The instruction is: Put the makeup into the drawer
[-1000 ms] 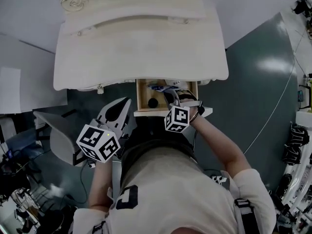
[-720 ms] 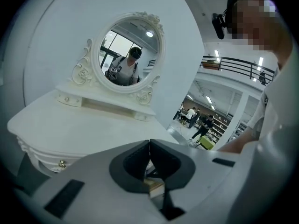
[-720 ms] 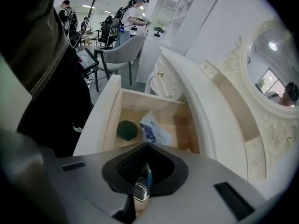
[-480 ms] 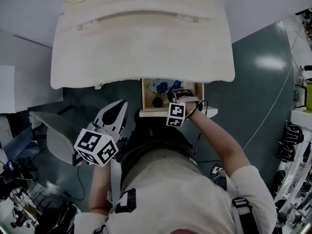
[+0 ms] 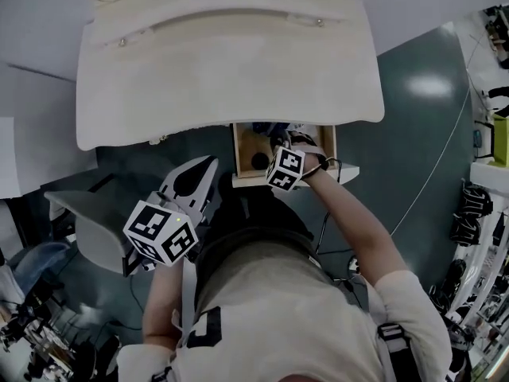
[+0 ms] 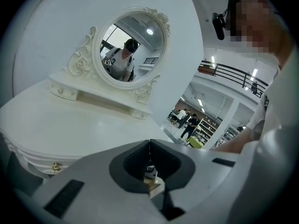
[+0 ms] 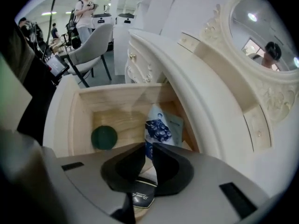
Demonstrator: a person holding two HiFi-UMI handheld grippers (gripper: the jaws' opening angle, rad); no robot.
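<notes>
Right gripper (image 7: 149, 146): jaws almost together, pinching the blue-and-white printed makeup sachet (image 7: 159, 129) by its lower edge, inside the open pale wooden drawer (image 7: 65, 120). Dark green round disc (image 7: 103, 137) lies at the sachet's 9 o'clock. Left gripper (image 6: 149, 143): jaws together, empty.

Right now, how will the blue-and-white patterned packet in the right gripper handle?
The blue-and-white patterned packet looks thin: the right gripper is shut on it, jaws almost touching. Probably light and bendable. Pinched by one edge over the wooden drawer, it may twist.
</notes>
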